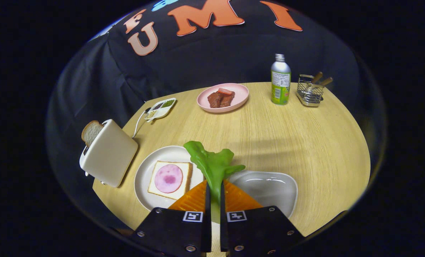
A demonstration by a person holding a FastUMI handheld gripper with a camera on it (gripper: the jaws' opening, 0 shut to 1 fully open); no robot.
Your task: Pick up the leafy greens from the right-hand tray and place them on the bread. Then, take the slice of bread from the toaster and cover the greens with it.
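My gripper (214,191) is shut on the stem of the leafy greens (212,162), which stand up between the fingers, lifted above the table. Just left of the fingers a round white plate (144,175) carries a slice of bread (170,179) topped with a pink round of ham (168,178). Just right of the fingers lies the white right-hand tray (269,187), with nothing in it. Further left stands a cream toaster (109,157) with a second slice of bread (90,132) sticking out of its slot.
Far across the wooden table (287,142) are a pink plate of meat (222,97), a green and silver bottle (280,80), a wire basket with utensils (310,91) and a small divided seasoning dish (160,108).
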